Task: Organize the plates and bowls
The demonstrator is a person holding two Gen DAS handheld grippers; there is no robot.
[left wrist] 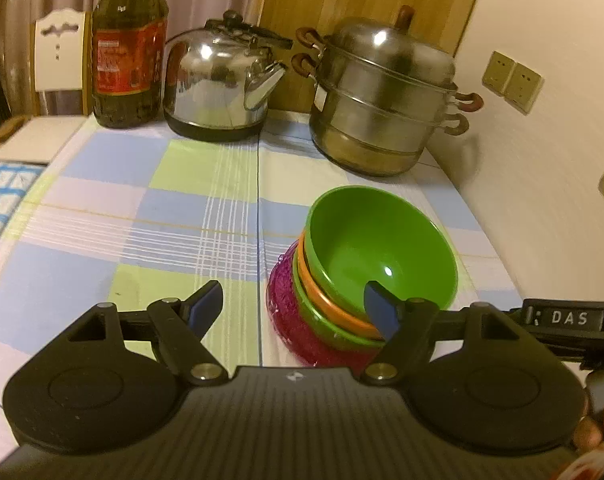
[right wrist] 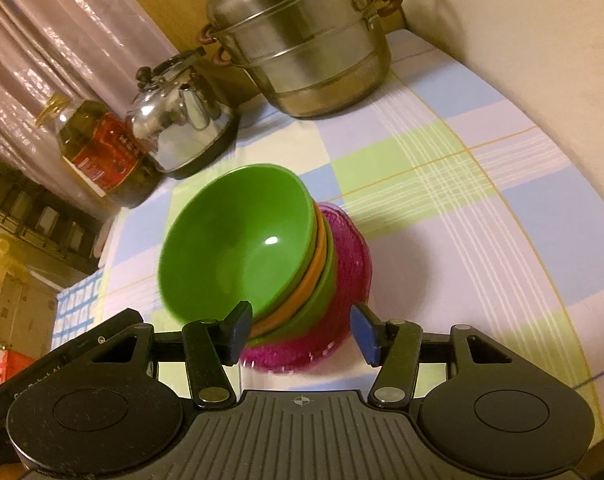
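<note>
A stack of nested bowls stands on the checked tablecloth point(left wrist: 162, 216): a green bowl point(left wrist: 382, 248) on top, an orange bowl point(left wrist: 322, 300) under it, another green bowl point(left wrist: 334, 330), and a pink glass bowl point(left wrist: 298, 320) at the bottom. The stack leans. My left gripper point(left wrist: 292, 304) is open just before the stack, its right finger at the top bowl's near rim. In the right wrist view the green bowl point(right wrist: 238, 244) tops the pink bowl point(right wrist: 342, 264). My right gripper point(right wrist: 302, 330) is open, its fingers on either side of the stack's near base.
At the back of the table stand an oil bottle point(left wrist: 130, 48), a steel kettle point(left wrist: 222, 80) and a tiered steel steamer pot point(left wrist: 386, 96). A white wall with sockets point(left wrist: 510, 80) runs along the right. A white chair point(left wrist: 58, 52) stands at the far left.
</note>
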